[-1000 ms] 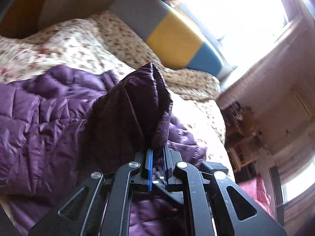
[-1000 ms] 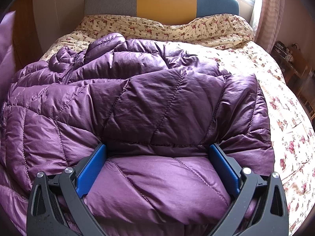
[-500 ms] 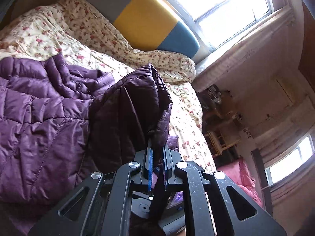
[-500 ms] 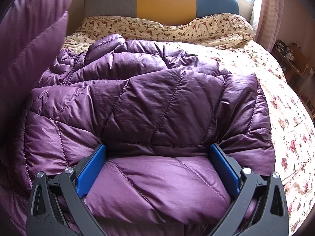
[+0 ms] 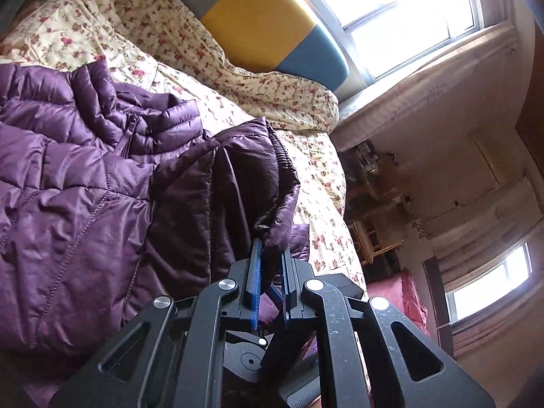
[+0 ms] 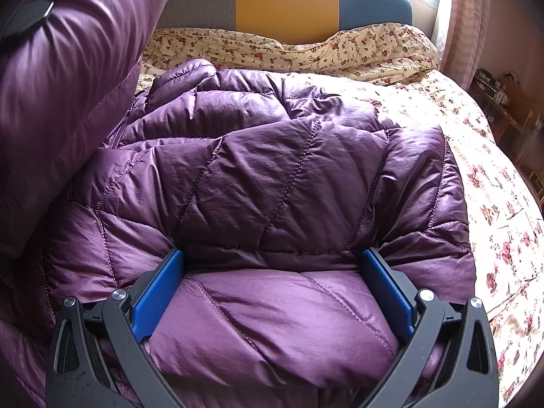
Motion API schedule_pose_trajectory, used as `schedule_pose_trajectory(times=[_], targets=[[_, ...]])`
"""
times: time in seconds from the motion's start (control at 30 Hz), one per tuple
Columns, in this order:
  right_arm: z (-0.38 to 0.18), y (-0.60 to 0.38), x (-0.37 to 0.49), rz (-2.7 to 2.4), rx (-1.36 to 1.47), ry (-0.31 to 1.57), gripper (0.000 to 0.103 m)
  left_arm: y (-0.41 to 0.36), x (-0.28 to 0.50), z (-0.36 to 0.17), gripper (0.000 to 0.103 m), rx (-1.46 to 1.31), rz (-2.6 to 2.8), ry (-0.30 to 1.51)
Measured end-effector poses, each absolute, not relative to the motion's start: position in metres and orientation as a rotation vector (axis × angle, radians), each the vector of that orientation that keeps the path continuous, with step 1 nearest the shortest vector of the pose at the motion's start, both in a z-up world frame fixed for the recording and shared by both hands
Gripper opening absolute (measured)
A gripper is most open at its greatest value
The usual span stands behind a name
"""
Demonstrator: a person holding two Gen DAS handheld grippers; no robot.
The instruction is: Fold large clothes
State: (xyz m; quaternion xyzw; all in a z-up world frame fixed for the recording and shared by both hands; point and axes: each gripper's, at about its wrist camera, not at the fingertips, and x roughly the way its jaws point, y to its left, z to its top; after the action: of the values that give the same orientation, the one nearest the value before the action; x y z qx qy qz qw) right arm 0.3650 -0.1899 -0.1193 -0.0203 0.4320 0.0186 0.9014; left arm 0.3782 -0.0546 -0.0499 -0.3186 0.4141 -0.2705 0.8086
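1. The left tongs (image 5: 271, 258) are clenched on the elastic cuff of a sleeve (image 5: 238, 187) of the purple quilted down jacket (image 6: 272, 187), and the sleeve hangs raised above the rest of the garment. In the right wrist view that lifted sleeve fills the upper left corner.
2. The right tongs (image 6: 272, 292) are spread wide, their blue pads (image 6: 158, 294) pressing down on either side of a puffy fold at the jacket's near edge; they pin it rather than pinch it.
3. Step in hand, as I judge it: folding the sleeve inward across the jacket body while the right side holds the garment in place. The next move calls for carrying the cuff over the quilted panels, laying it flat, then letting go without dragging the slippery fabric.
4. Beyond the tongs the jacket lies spread on the bed, over the floral bedspread (image 6: 482, 170), collar and zip toward the far end.
5. Farthest back stands the grey, yellow and blue headboard (image 6: 285, 0), with a bright window (image 5: 408, 10) beside it.
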Motion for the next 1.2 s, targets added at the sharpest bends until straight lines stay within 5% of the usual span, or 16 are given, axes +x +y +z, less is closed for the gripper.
schedule_pose_trajectory(times=[0.17,0.23,0.3,1.2], targets=[[-0.119,-0.191,0.365,0.039,-0.041,0.893,0.101,-0.054,0.381,-0.053,0.010,-0.700,-0.588,0.916],[-0.119,-0.192,0.364,0.039,-0.041,0.894,0.101,-0.052,0.381,-0.054,0.050,-0.725,-0.592,0.923],[-0.119,-0.191,0.364,0.039,-0.041,0.894,0.101,-0.047,0.382,-0.055,0.060,-0.748,-0.569,0.905],[-0.085,-0.199,0.335,0.062,-0.042,0.912,0.100,0.131,0.286,-0.062,0.060,-0.523,0.000,0.793]])
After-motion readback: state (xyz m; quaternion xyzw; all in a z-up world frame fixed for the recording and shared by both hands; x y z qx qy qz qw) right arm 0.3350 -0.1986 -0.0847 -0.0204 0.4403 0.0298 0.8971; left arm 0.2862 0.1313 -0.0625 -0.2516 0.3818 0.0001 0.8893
